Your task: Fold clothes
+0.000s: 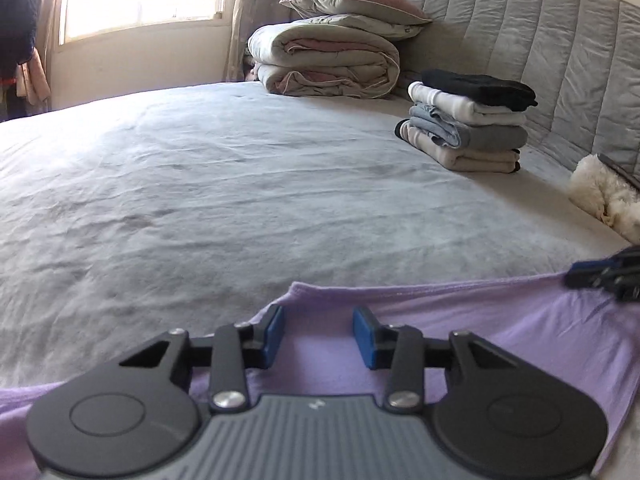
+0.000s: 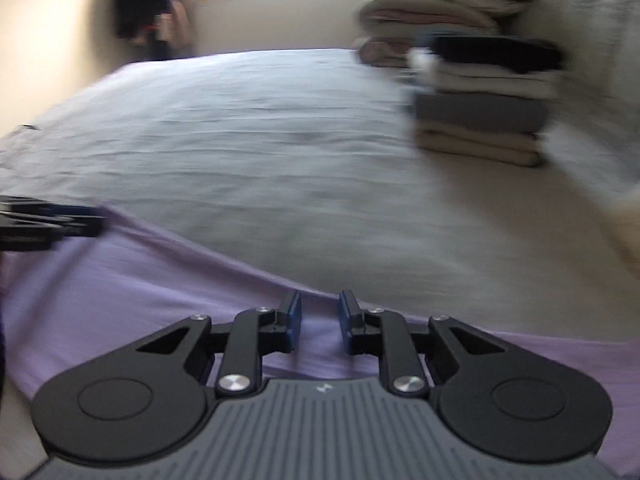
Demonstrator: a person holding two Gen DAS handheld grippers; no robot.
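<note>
On the left we have the left tool [image 1: 318,330] with its blue pads [image 1: 275,326] standing well apart over the lilac garment [image 1: 460,328]. The cloth lies under and between the pads, but they do not press on it, so we read this tool as partly open and holding nothing. The garment is spread along the near edge of the bed [image 1: 240,184], its far hem running across from one tool to the other.

Further right, the right tool [image 2: 319,312] has a narrower gap between its pads [image 2: 295,314]. The lilac hem passes between them, yet we see no clamp: a strip of fabric shows plainly in the gap, so the tool is open a little and holds nothing.

In the left wrist view, the right tool shows only as dark fingertips cut off by the frame's right edge, lying on the garment's edge; whether they grip it there we cannot tell.

At the far right, beside the padded headboard [image 1: 540,40], stands a stack of folded clothes [image 1: 468,120], with folded bedding [image 1: 328,60] behind it. A fluffy white thing [image 1: 600,196] is cut off at the edge and we cannot identify it. The right wrist view is smeared by blur, so the stack there is hard to make out.
</note>
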